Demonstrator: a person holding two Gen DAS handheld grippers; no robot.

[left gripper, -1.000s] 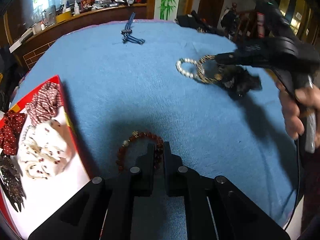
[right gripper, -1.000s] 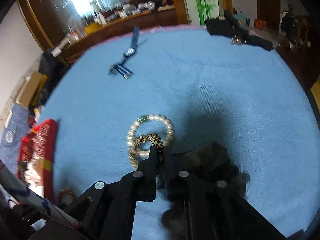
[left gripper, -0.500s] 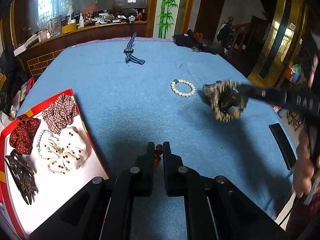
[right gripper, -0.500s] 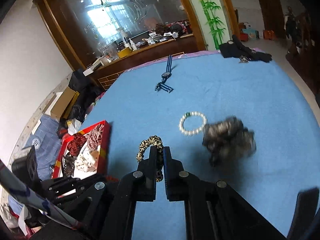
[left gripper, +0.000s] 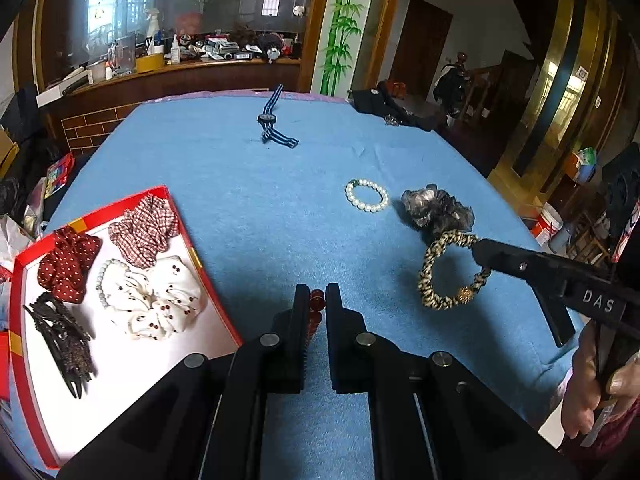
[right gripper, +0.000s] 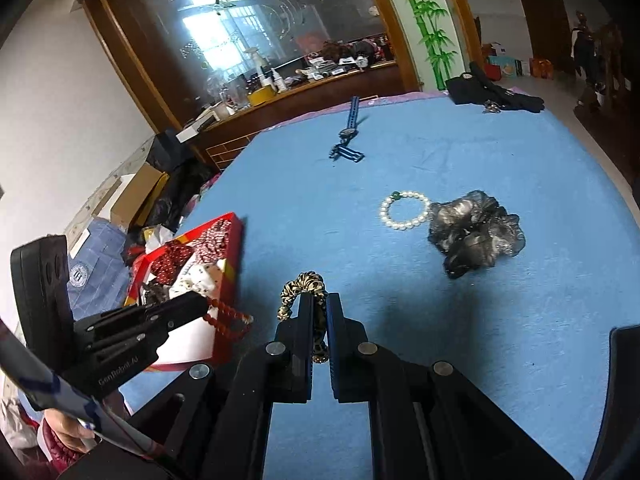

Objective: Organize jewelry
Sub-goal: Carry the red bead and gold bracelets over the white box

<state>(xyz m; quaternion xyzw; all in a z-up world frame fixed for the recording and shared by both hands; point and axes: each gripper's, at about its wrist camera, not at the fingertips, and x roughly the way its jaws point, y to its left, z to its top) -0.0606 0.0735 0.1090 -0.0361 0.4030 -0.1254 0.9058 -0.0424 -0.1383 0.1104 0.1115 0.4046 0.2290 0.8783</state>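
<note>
At the far left sits the red tray (left gripper: 192, 248), its white floor already carrying 3 fabric scrunchies (left gripper: 154, 304), a pale bead strand and a dark hair claw (left gripper: 60, 336), so we read it as the collecting spot for this tidy-up. Just to its right our left gripper (left gripper: 316, 300) is clenched on a red bead bracelet (right gripper: 228, 320), which hangs clear of the blue cloth (left gripper: 260, 208) beside the tray's near corner; we judge it is lifted that way so it can drop straight in. Further right, the right gripper (right gripper: 318, 312) is pinched tight on a gold-and-black braided band (left gripper: 444, 276), its loop dangling free in the air, probably bound for the same tray. Beyond it, still lying on the cloth, a white pearl bracelet (left gripper: 367, 196) touches a grey scrunchie (left gripper: 438, 208). A blue strap (left gripper: 272, 120) lies well apart toward the far edge. We judge these 3 remain to be sorted.
</note>
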